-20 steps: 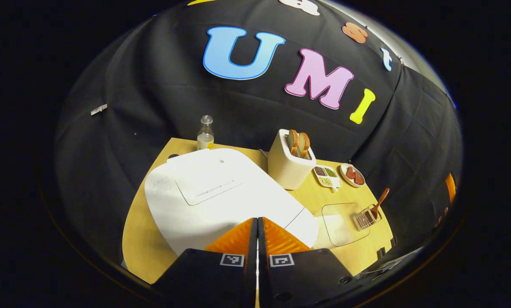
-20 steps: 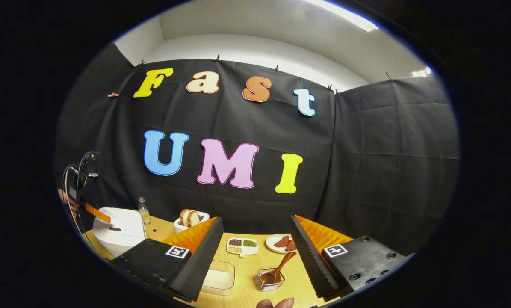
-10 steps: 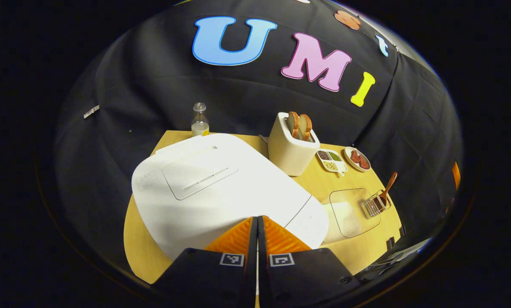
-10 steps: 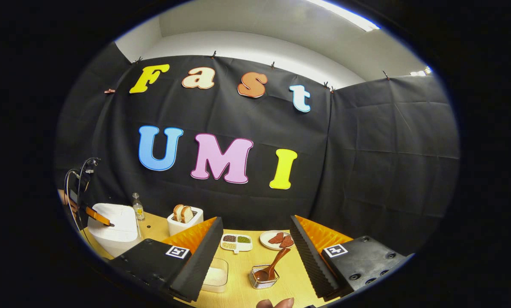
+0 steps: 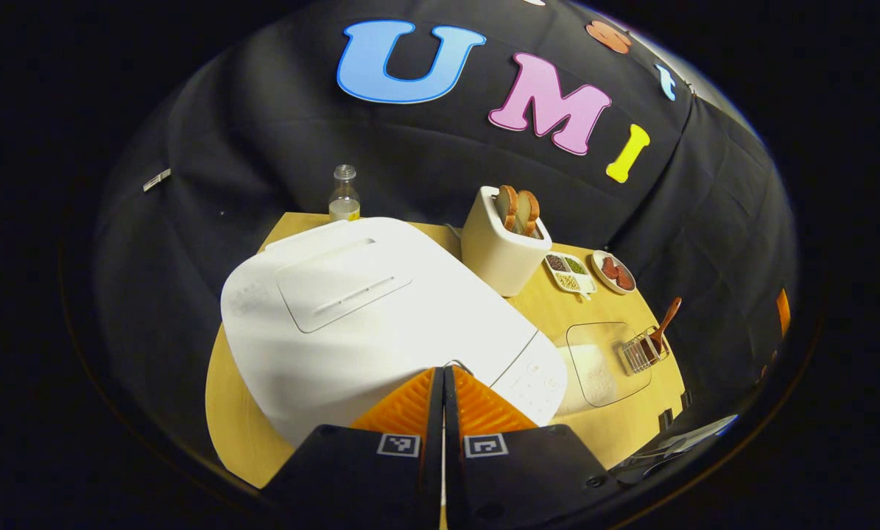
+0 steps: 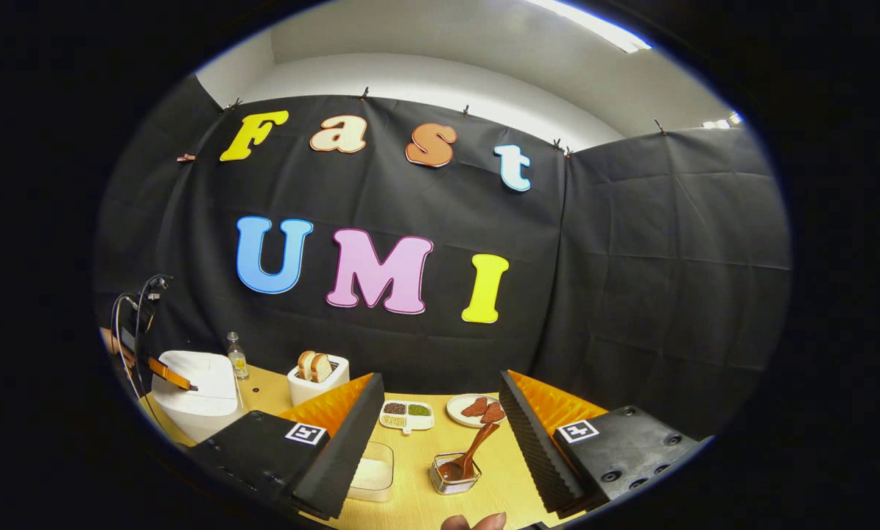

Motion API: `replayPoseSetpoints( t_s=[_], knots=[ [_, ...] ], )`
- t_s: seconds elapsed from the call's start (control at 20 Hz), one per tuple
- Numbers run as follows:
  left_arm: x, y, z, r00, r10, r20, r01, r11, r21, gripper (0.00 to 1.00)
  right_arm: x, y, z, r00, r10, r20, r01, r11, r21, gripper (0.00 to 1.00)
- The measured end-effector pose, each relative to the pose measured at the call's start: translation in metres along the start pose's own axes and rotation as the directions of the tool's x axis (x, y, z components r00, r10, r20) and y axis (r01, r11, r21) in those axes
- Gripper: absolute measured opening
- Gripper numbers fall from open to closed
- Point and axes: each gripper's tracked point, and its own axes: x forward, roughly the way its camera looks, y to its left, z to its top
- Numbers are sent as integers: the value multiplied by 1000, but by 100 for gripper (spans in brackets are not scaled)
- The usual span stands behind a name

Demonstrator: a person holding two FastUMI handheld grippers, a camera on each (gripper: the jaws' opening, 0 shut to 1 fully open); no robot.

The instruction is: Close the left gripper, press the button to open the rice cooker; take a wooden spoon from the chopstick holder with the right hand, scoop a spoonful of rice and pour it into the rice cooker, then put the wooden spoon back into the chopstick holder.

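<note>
Left claw (image 5: 443, 379) closed, tips on rice cooker (image 5: 366, 309), right claw (image 6: 440, 412) open.

Right hand-held gripper (image 6: 440, 412) fingers spread at lower centre, wooden spoon (image 6: 465, 458) leaning in chopstick holder (image 6: 454, 475) between them on worktop (image 6: 417, 486); rice cooker (image 6: 198, 394) lower left, left hand-held gripper (image 6: 189, 386) touching it.

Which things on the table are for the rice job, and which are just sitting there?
For the job: rice cooker, lid shut; wooden spoon in the chopstick holder; clear box of rice; left gripper, right gripper.

Just sitting: toaster with bread, bottle, divided dish, plate.
</note>
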Motion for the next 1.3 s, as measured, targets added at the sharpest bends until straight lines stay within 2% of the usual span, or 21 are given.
replayPoseSetpoints(
  t_s=[0.2,0.3,0.4,0.45,0.55,0.65,0.7,0.75,0.8,0.85,0.9,0.95,1.05,1.3],
  knots=[
    [-21,-4,24,992,26,125,-35,997,71,8,-7,-2,0,1000,-16,4,16,1000,-8,98],
    [-37,-4,47,972,54,229,-78,992,95,8,-10,1,-1,1000,-13,5,13,1000,-1,98],
    [-53,-1,72,934,103,342,-143,985,94,9,-14,1,-3,1000,-13,3,13,1000,-1,98],
    [-64,2,82,907,131,401,-182,979,93,9,-14,1,-2,1000,-11,5,11,1000,-4,98],
    [-87,7,108,832,190,520,-277,956,94,10,-14,2,-2,1000,4,9,-4,1000,-10,98],
    [-109,0,125,772,199,603,-330,937,113,22,-10,0,-2,1000,16,9,-16,1000,-18,98],
    [-119,-8,130,755,186,629,-340,931,133,39,-7,-2,-3,1000,22,9,-21,1000,-18,98],
    [-126,-16,133,741,174,649,-350,924,152,49,-3,-5,-5,1000,26,6,-26,1000,-15,98],
    [-133,-22,136,730,164,664,-360,917,170,65,1,-7,-7,1000,30,3,-30,999,-11,98],
    [-140,-30,137,717,160,679,-373,910,179,70,4,-11,-10,1000,30,-3,-30,999,-9,98],
    [-147,-36,139,704,162,692,-387,904,183,87,8,-15,-14,999,32,-8,-32,999,-5,98],
    [-154,-42,139,687,166,708,-402,898,179,96,10,-18,-17,999,37,-16,-37,999,3,98],
    [-162,-57,135,672,170,720,-403,900,163,96,18,-22,-30,997,58,-43,-57,998,30,98],
    [-159,-95,115,696,175,696,-349,930,116,96,35,-43,-74,986,98,-134,-85,992,98,98]
  ],
)
